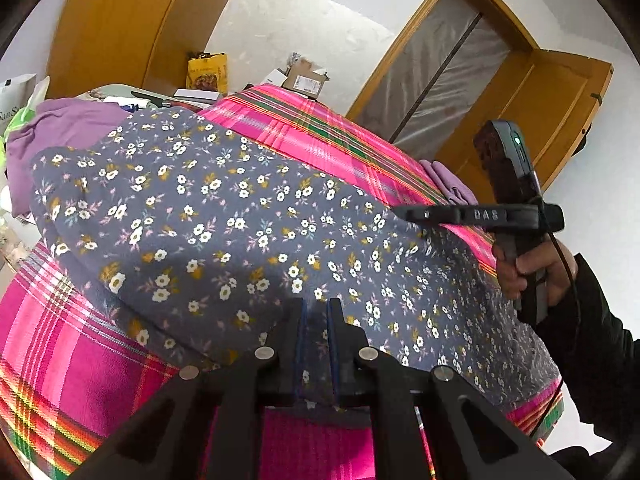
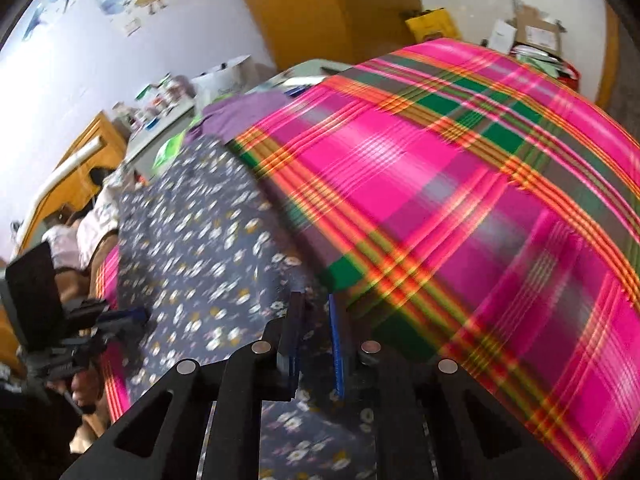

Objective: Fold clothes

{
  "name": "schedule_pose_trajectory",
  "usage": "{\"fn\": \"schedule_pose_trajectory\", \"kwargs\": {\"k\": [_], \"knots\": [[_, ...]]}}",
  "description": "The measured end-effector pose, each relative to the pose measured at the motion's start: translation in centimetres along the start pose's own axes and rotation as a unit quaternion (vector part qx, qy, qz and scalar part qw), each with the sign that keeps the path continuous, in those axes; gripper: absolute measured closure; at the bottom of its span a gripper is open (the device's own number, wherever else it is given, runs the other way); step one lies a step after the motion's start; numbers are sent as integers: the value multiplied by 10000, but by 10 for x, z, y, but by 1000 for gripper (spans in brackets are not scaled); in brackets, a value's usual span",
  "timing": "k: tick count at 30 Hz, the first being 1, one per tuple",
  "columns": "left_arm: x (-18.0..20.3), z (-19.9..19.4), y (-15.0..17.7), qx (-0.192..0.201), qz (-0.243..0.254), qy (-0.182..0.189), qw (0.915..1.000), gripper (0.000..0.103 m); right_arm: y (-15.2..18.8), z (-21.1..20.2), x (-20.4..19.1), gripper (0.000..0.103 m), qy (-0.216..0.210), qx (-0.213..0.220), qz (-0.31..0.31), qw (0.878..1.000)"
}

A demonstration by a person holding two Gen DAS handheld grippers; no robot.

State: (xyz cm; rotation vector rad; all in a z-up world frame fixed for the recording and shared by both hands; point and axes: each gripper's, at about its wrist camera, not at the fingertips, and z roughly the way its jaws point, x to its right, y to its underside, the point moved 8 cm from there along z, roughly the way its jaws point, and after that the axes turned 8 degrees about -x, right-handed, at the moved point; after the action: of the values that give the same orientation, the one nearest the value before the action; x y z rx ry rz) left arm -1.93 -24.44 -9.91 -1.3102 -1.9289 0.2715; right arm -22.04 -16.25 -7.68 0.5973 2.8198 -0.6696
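Slippage is the main risk: both grippers pinch only thin edges of the floral garment (image 1: 248, 216), and a pull from one side that outruns the other could drag the cloth out of the narrower hold or skew the fold. The right wrist view is smeared with motion blur, so a fast sweep could also bunch the fabric rather than lay it flat. A second hazard is the pink plaid cloth (image 1: 72, 360) covering the bench beneath; it lies directly under the garment's hem, and jaws dipping too low could catch it along with the garment and lift both.

The left gripper (image 1: 317, 312) has its jaws drawn close together, with the near edge of the garment running up between the blue pads, so they appear clamped on that hem. Most of the garment spreads ahead of these jaws, away and to the left, its far end reaching a purple garment (image 1: 68, 128) lying beyond.

The right gripper (image 2: 314, 312) also has its jaws nearly together, and floral fabric sits between and below them, so they look clamped on the garment's edge, though blur leaves the contact uncertain. From these jaws the garment extends ahead and to the left, while bare plaid cloth fills everything to the right. In the left wrist view, the right hand (image 1: 536, 272) holds its tool at the garment's far right edge, well apart from the left jaws.
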Motion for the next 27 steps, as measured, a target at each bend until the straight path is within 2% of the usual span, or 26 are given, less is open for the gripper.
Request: {"fn": "schedule_pose_trajectory", "kwargs": {"k": [15,17,19,21,24,27], "knots": [[0,1,1,33,-8,1,10000,93,6,10,-13,84,247,-365,-627,9971],[-1,1,1,34,-17,19,10000,93,6,11,-15,86,284,-361,-796,9958],[-1,1,1,34,-23,41,10000,93,6,11,-14,94,313,-346,-814,9956],[-1,1,1,37,-24,55,10000,93,5,9,-14,96,388,-284,-853,9952],[-2,1,1,38,-21,67,10000,93,-5,0,-3,97,661,-35,-728,9951],[-2,1,1,23,-10,62,10000,93,-15,-5,10,100,756,89,-541,9956]]}}
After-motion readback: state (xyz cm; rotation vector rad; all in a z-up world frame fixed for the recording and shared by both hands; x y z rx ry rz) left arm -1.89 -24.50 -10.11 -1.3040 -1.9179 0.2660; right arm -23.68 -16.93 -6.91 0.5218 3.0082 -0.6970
